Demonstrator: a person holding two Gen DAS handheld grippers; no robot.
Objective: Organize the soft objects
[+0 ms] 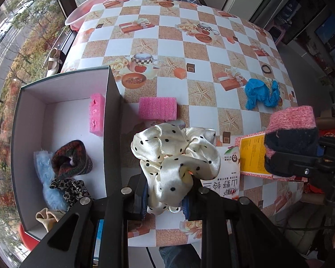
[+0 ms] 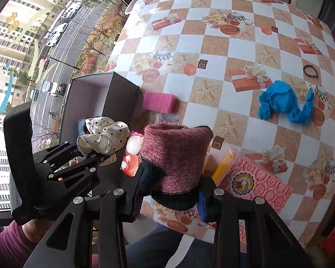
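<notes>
Two loads in hand: each gripper is carrying one soft item above the checkered table [image 1: 212, 51], just beside the open box [image 1: 62, 84].

Left wrist view, grip: the left gripper [image 1: 165, 203] is pinching together on the cream polka-dot scrunchie [image 1: 174, 154], whose satin folds are bulging out above the jaws.

Left wrist view, task items: the box is already holding a pink foam block [image 1: 97, 114], a dark knitted piece [image 1: 71, 159], a pale blue fluffy item [image 1: 43, 167] and a leopard-print scrunchie [image 1: 67, 186]. A second pink foam block [image 1: 158, 108] is lying on the table just outside the box wall; a blue crumpled glove [image 1: 262, 92] and a small black hair tie [image 1: 266, 68] are lying well apart, farther right.

Left wrist view, pose: the gripper is pointing steeply downward, hanging just right of the box's dark wall.

Right wrist view, grip: the right gripper [image 2: 169, 192] is clamping a rolled pink and navy knitted sock [image 2: 176, 156], which is standing up between the jaws.

Right wrist view, pose: the gripper is tilting downward over the table's near edge, above a red patterned packet [image 2: 256, 183]; the left gripper [image 2: 96, 154] is showing to its left, near the box [image 2: 120, 98], with a sleeve [image 2: 11, 243] below it.

Step in hand, judged: carrying both items to the box. Doing it well likely means clearing the raised wall before lowering, parting the jaws only once each item is over bare floor inside, and keeping the two grippers from crowding each other at the opening.
</notes>
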